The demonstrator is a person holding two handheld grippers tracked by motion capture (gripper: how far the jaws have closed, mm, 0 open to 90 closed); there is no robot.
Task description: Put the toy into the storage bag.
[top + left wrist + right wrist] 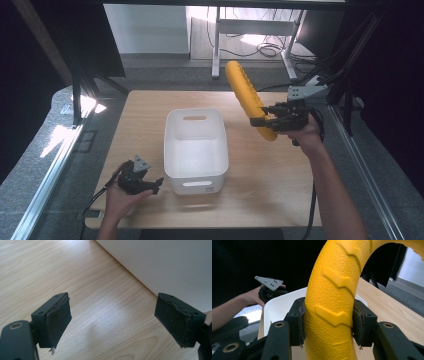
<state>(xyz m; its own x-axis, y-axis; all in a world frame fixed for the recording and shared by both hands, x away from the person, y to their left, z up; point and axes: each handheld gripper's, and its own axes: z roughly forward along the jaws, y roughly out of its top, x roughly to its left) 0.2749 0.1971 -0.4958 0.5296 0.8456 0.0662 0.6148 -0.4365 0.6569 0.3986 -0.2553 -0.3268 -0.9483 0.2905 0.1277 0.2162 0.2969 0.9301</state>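
A: How does the yellow ring [246,97] sit in your right gripper [270,121]?

B: You hold it on edge, above the table [280,180] to the right of the white bin [196,150] and clear of both. From above it reads as a long yellow oval, its long axis running from the grip up and away to the left, toward the far edge. In the right gripper view both pads [300,322] press on the treaded band [331,315], one on each side, so you're clamped on it.

A: And the hands?

B: Your right forearm reaches up the right side, hand [305,135] raised, jaws pointing left toward the bin. Your left hand [120,197] rests low at the near left corner; your left gripper [142,181] has its jaws spread wide over bare wood, just beside the bin's wall [162,267].

A: Any writing?

B: None I can read on the ring or the bin.
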